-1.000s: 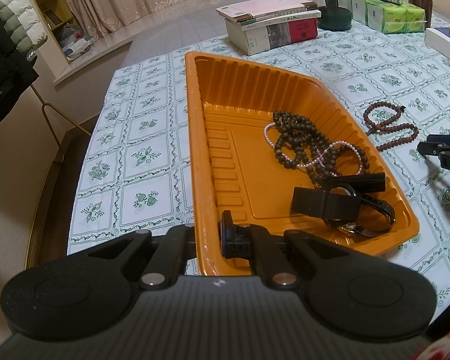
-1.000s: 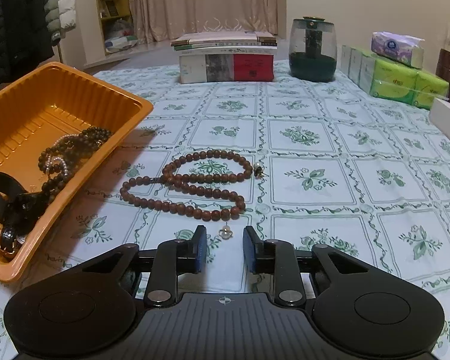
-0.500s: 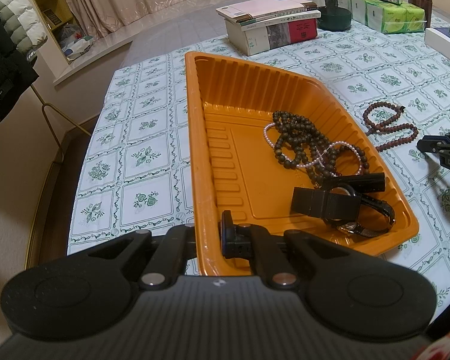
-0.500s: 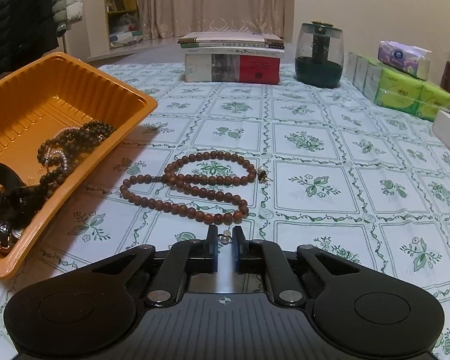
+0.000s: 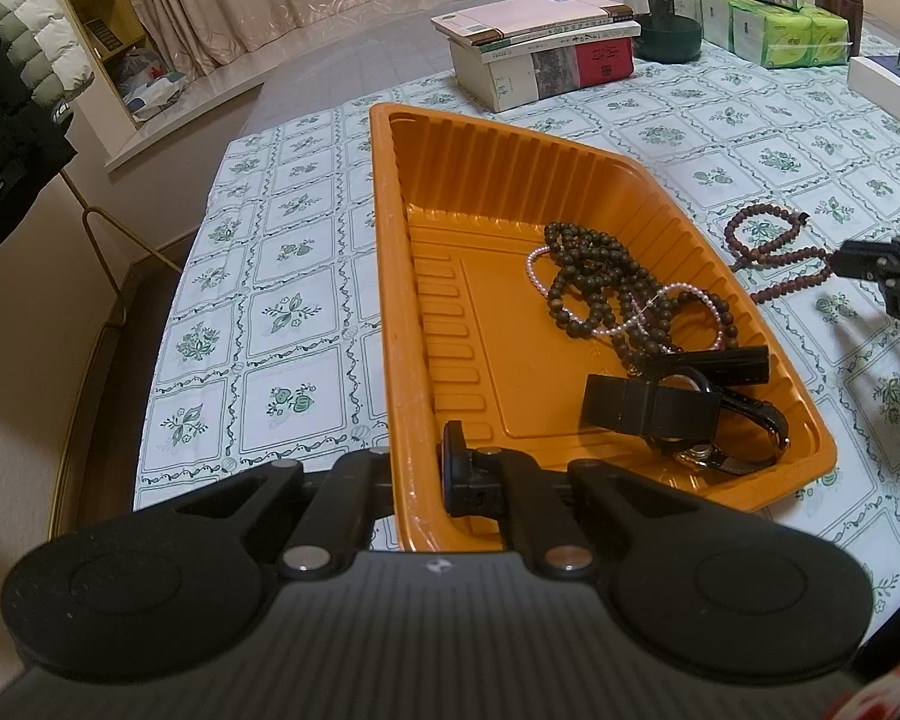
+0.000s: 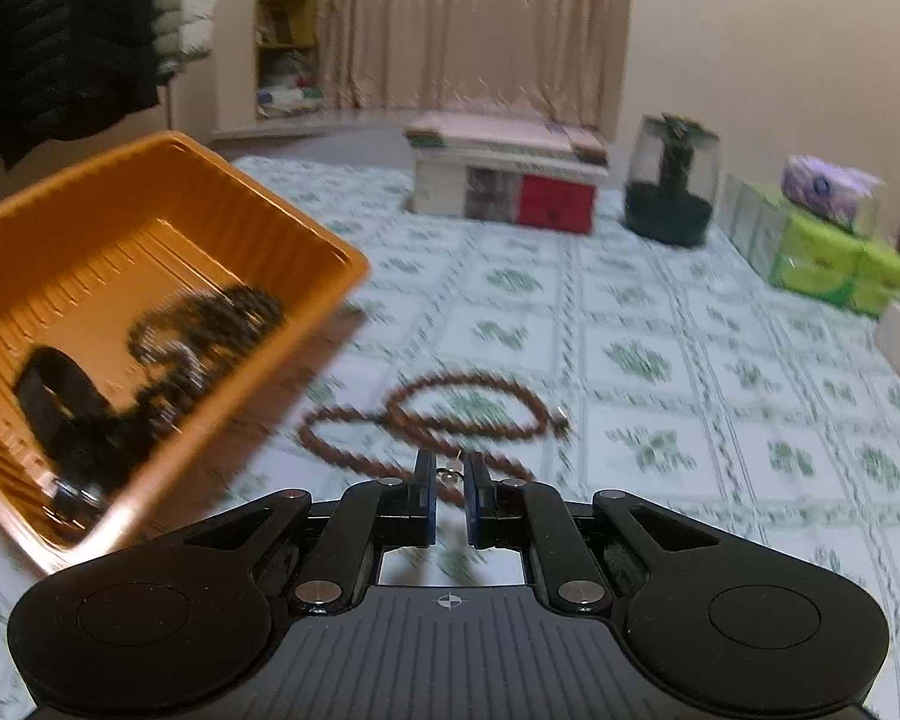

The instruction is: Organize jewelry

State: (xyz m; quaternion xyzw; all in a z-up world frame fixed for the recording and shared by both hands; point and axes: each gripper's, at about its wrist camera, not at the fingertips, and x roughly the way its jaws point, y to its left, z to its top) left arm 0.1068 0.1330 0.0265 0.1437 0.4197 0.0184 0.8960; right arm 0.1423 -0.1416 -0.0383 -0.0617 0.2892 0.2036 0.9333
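My left gripper (image 5: pixel 417 456) is shut on the near left wall of the orange tray (image 5: pixel 384 240). In the tray lie a dark bead strand (image 5: pixel 594 282), a pink pearl bracelet (image 5: pixel 690 291) and black watches (image 5: pixel 678 402). A brown bead necklace (image 5: pixel 768 240) lies on the tablecloth to the tray's right. In the blurred right wrist view, my right gripper (image 6: pixel 448 480) is shut on a small silvery trinket (image 6: pixel 448 476), held above the cloth just in front of the brown necklace (image 6: pixel 468 396). The tray (image 6: pixel 120 198) is at its left. The right gripper (image 5: pixel 840 267) also shows at the left wrist view's right edge.
A stack of books (image 5: pixel 540 54), a dark green jar (image 5: pixel 660 12) and green tissue packs (image 5: pixel 774 30) stand at the table's far side. A white box (image 5: pixel 888 78) sits at the right. A padded jacket (image 5: pixel 12 90) hangs beyond the table's left edge.
My right gripper closed on the small silvery trinket and lifted it off the cloth, rolling a little; its view is now blurred. The left gripper and tray have not moved.
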